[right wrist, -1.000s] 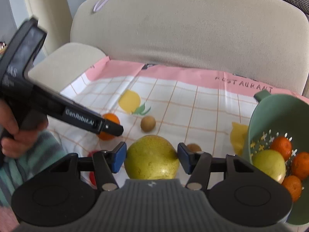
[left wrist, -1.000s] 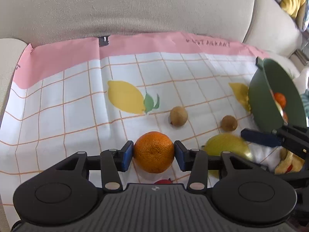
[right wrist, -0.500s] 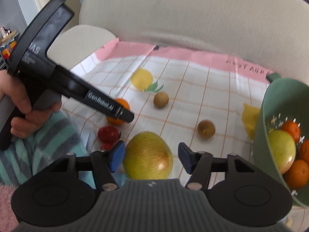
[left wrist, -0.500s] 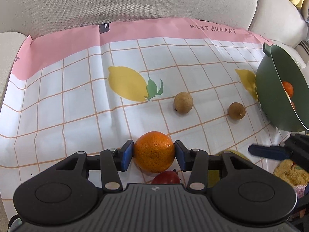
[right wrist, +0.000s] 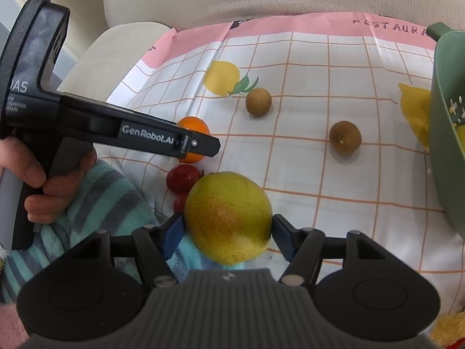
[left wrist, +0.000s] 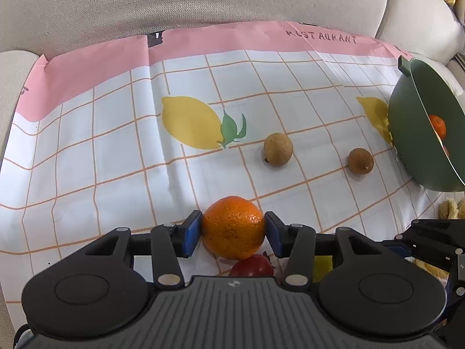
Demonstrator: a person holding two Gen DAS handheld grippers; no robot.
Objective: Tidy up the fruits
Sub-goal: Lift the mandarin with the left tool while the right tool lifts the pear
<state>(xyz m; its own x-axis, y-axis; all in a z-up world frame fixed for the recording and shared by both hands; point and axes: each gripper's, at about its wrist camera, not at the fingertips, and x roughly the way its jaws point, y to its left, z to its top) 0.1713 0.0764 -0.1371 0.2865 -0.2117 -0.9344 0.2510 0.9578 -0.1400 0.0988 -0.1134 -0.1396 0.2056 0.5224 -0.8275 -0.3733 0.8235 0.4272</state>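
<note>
An orange (left wrist: 234, 226) rests on the checked cloth (left wrist: 116, 145) between the pads of my left gripper (left wrist: 232, 232). Its jaws are opening and the pads sit right at the orange's sides. From the right wrist, that gripper's finger (right wrist: 162, 139) crosses in front of the orange (right wrist: 193, 123). A yellow-green pear (right wrist: 228, 218) lies at the cloth's near edge between the jaws of my right gripper (right wrist: 228, 232), with a thin gap at each pad. A green colander (left wrist: 412, 133) at the right holds oranges (left wrist: 437, 125).
Two brown round fruits (left wrist: 277, 148) (left wrist: 360, 161) lie mid-cloth. Small red fruits (right wrist: 183, 177) sit between the orange and the pear. A person's hand (right wrist: 43, 192) holds the left gripper over a striped turquoise blanket (right wrist: 110, 203). A beige sofa backrest (left wrist: 203, 0) rises behind.
My right gripper widened its jaws and sank down around the pear. The left gripper stayed at the orange, tilted a little, and its pads stand slightly wider.
</note>
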